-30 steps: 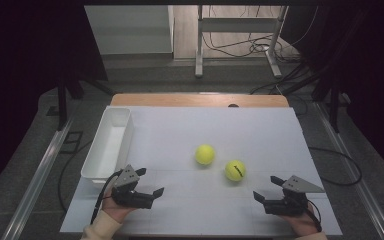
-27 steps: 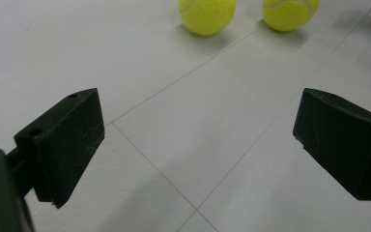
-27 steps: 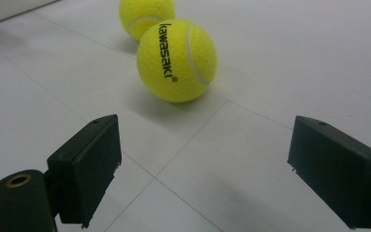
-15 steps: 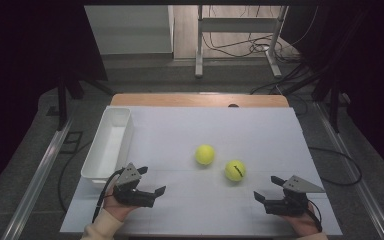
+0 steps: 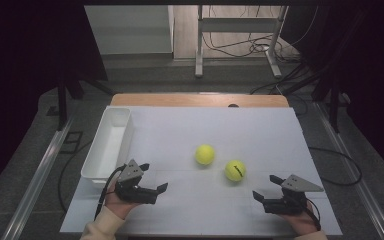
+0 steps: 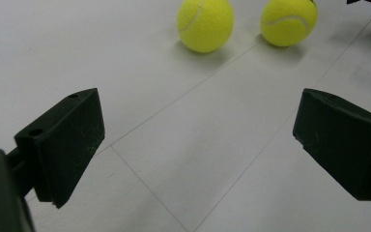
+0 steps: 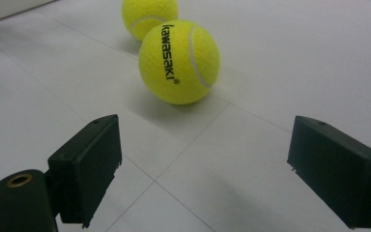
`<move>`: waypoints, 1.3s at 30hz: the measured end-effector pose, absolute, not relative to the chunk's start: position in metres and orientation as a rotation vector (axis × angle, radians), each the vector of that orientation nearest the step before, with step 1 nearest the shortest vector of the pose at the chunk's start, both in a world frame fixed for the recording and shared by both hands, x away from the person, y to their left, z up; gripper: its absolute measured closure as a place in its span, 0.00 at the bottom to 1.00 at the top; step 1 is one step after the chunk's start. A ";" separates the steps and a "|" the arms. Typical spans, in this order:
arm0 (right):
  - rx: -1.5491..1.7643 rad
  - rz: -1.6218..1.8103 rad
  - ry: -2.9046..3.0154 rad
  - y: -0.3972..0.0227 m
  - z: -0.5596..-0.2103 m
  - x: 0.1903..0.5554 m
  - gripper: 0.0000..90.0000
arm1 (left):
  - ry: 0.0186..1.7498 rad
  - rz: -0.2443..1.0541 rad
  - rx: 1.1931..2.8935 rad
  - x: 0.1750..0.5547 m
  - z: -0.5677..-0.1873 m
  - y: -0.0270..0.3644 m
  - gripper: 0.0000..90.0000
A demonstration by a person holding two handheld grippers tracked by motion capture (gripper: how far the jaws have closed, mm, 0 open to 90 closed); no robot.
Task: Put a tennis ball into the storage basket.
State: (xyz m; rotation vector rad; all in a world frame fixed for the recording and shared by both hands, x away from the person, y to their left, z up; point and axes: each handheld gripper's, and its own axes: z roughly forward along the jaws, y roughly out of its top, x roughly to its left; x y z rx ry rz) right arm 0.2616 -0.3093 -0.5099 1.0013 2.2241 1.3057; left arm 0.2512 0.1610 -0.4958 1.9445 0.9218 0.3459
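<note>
Both grippers, left gripper [image 5: 152, 186] and right gripper [image 5: 265, 192], stand wide and hold nothing. Just ahead of the right one lies the nearer tennis ball [image 5: 235, 170]; it looks light, fuzzy, slightly soft and likely to roll, so grasp it across the middle. Beyond it sits the second ball [image 5: 205, 154], with the white tray [image 5: 100, 170] beside the left gripper.

Bare tabletop [image 5: 205, 130] lies open ahead of each gripper — only the two tennis balls [image 5: 205, 154] [image 5: 235, 170], near each other mid-table, interrupt it, with the white bin [image 5: 111, 142] lining the left edge.
</note>
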 end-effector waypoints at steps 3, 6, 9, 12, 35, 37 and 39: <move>1.002 1.299 2.225 -0.309 -0.510 0.262 0.14 | 0.923 0.346 1.941 0.254 -0.492 0.161 0.06; 1.001 1.296 2.224 -0.310 -0.510 0.262 0.14 | 0.928 0.347 1.927 0.257 -0.489 0.160 0.06; 1.002 1.293 2.224 -0.310 -0.510 0.262 0.14 | 0.927 0.340 1.939 0.260 -0.485 0.156 0.06; 1.001 1.292 2.224 -0.310 -0.510 0.262 0.14 | 0.924 0.341 1.945 0.261 -0.484 0.154 0.06; 1.004 1.277 2.217 -0.310 -0.511 0.262 0.14 | 0.897 0.320 1.947 0.276 -0.470 0.145 0.06; 1.006 1.280 2.215 -0.310 -0.511 0.262 0.14 | 0.894 0.321 1.950 0.278 -0.468 0.144 0.06; 1.003 1.279 2.216 -0.310 -0.511 0.262 0.14 | 0.893 0.321 1.951 0.279 -0.467 0.143 0.06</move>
